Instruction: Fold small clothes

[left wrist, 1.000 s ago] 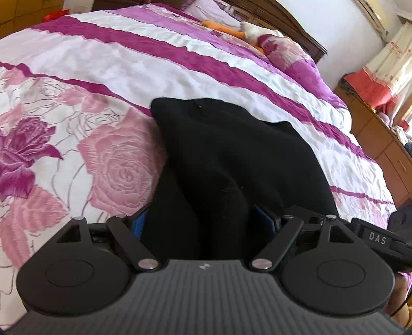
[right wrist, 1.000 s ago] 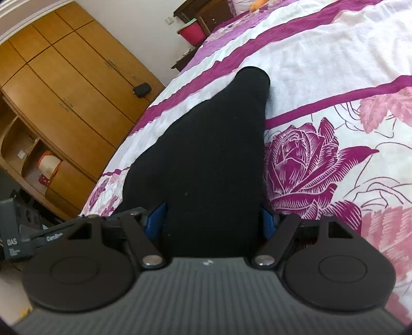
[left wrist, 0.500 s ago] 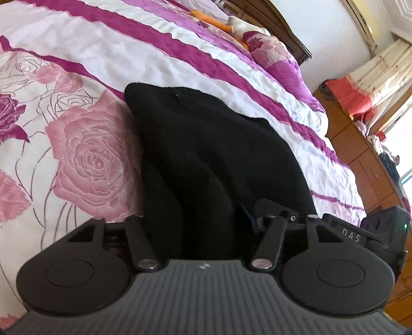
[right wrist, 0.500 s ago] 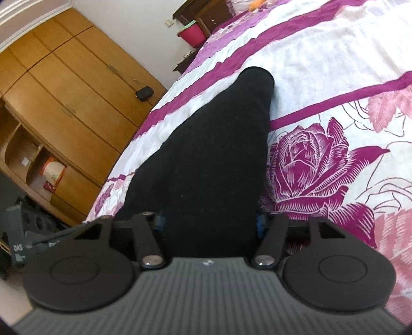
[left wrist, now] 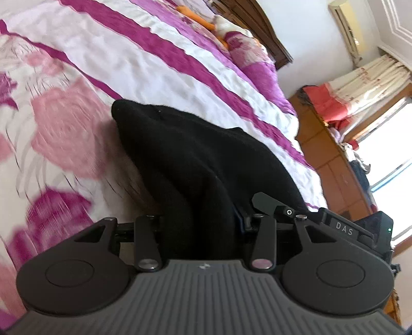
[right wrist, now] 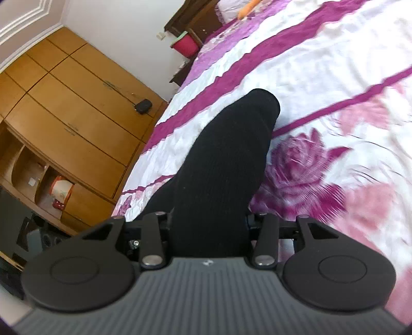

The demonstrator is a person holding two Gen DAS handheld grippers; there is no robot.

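Observation:
A small black knitted garment (left wrist: 195, 154) lies on the pink and purple floral bedspread (left wrist: 64, 128), its near edge lifted. My left gripper (left wrist: 203, 219) is shut on one near corner, the cloth bunched between the fingers. My right gripper (right wrist: 208, 221) is shut on the other near end of the same garment (right wrist: 226, 159), which stretches away to a rounded far end resting on the bed (right wrist: 334, 64). The fingertips of both grippers are hidden by the cloth. The right gripper's body (left wrist: 360, 226) shows at the right edge of the left wrist view.
A wooden wardrobe (right wrist: 77, 116) stands left of the bed. A wooden headboard (left wrist: 270, 38), pillow and orange-and-white soft toy (left wrist: 211, 23) are at the far end. A dresser with red cloth (left wrist: 329, 103) and a curtained window stand on the right. A red bin (right wrist: 186, 45) sits by the nightstand.
Both grippers have closed tighter on the garment's near edge and lifted it; the views have tilted and the bedspread blurs with the motion. The far end stays on the bed.

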